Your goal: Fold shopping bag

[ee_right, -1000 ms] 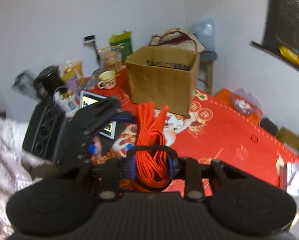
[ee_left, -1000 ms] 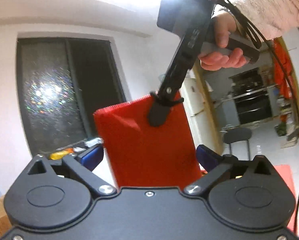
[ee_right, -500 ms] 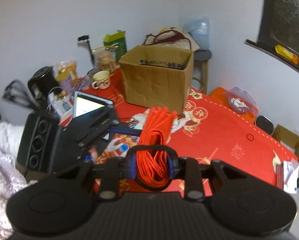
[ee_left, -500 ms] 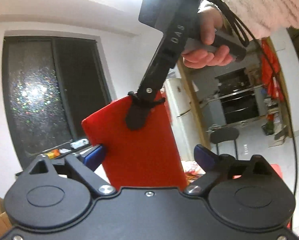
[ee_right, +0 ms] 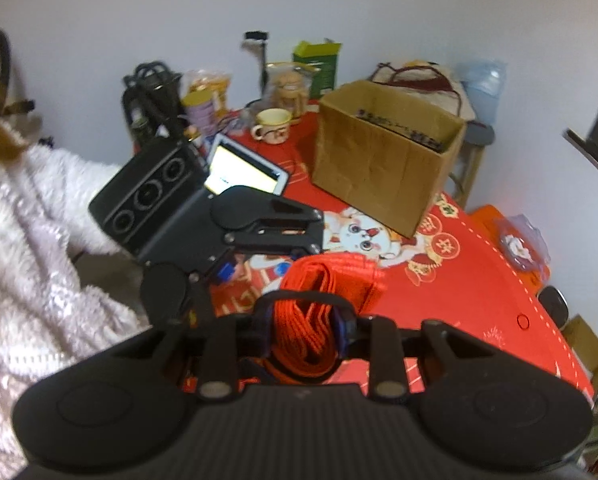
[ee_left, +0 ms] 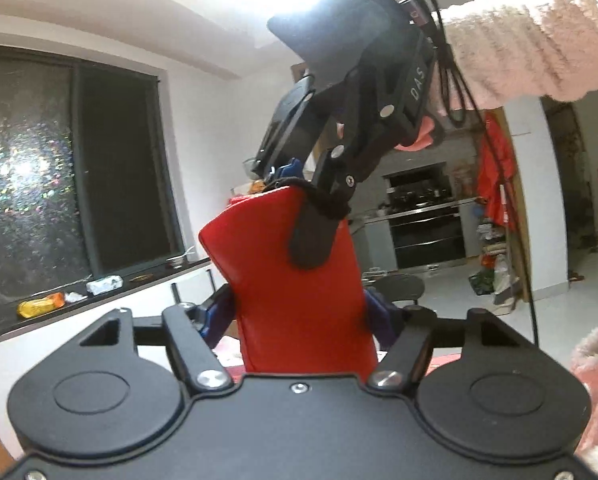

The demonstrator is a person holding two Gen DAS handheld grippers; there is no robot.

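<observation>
Since the earlier frame our left gripper (ee_left: 299, 316) has been closing its jaws around the red shopping bag (ee_left: 295, 284), whose folded body now fills the gap between the blue pads; the pads sit right at the bag's edges, though we cannot say they press yet. Our right gripper (ee_right: 305, 322) is clamped on the bag's bunched top edge and orange handles (ee_right: 303, 336), holding it in the air above the red tabletop (ee_right: 459, 288). In the left wrist view the bag's long axis runs up and slightly left, from the left gripper at its lower end to the right gripper (ee_left: 319, 224) at its top. We judge the coming move turns on that line: the left gripper is nearest the free lower end and takes it next.
</observation>
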